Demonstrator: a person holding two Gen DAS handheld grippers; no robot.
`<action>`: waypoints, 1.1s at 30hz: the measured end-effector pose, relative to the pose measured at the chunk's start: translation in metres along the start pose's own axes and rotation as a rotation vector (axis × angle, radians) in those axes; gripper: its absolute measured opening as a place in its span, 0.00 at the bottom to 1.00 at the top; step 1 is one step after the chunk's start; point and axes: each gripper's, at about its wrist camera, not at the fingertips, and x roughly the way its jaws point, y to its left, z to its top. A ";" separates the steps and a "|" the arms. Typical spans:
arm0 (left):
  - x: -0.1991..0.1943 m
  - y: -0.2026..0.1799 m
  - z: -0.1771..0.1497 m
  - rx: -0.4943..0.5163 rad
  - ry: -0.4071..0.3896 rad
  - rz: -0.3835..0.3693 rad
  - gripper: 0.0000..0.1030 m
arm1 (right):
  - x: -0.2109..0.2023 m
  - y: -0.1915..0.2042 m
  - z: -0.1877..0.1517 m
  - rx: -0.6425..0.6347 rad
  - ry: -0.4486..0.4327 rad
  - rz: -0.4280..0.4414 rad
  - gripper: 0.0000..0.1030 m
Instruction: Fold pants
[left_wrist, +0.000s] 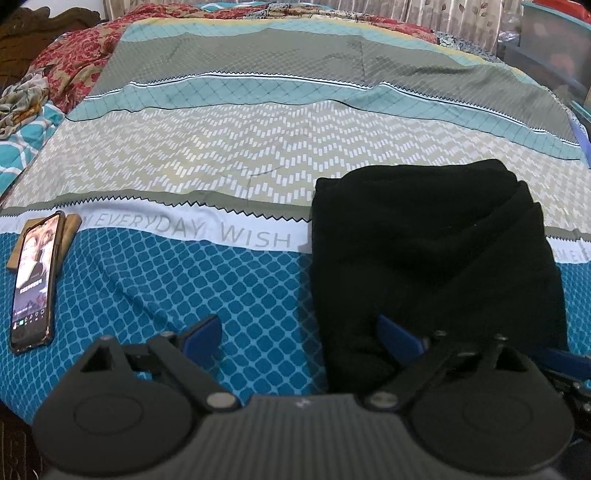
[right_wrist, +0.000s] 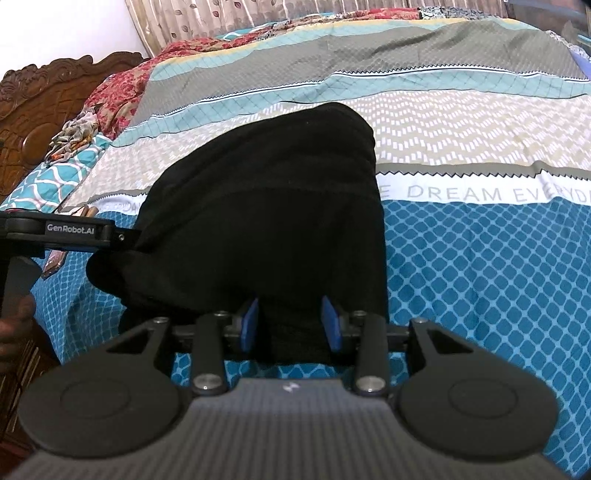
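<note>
The black pants (left_wrist: 432, 258) lie folded in a thick bundle on the patterned bedsheet (left_wrist: 221, 155), near the bed's front edge. My left gripper (left_wrist: 299, 336) is open, its blue fingers wide apart; the right finger touches the bundle's near left corner. In the right wrist view the pants (right_wrist: 269, 206) fill the middle. My right gripper (right_wrist: 290, 323) is open, its blue fingers straddling the bundle's near edge. The left gripper's body (right_wrist: 70, 236) shows at the left, against the pants' side.
A phone (left_wrist: 33, 284) lies on a wooden block (left_wrist: 68, 229) at the front left of the bed. Red floral bedding (left_wrist: 77, 55) and a crumpled cloth (left_wrist: 22, 99) lie at the far left. A carved wooden headboard (right_wrist: 40, 96) stands beyond. Storage boxes (left_wrist: 554, 48) stand at the far right.
</note>
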 end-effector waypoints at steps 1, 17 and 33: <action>0.001 0.000 0.000 0.001 0.000 0.002 0.94 | 0.000 0.000 0.000 -0.001 0.001 0.000 0.41; 0.019 0.000 0.005 0.021 0.003 0.020 1.00 | 0.008 0.005 0.002 -0.011 0.013 -0.003 0.44; 0.017 -0.001 0.007 0.027 -0.001 0.031 1.00 | 0.004 0.003 0.004 0.014 0.022 0.019 0.46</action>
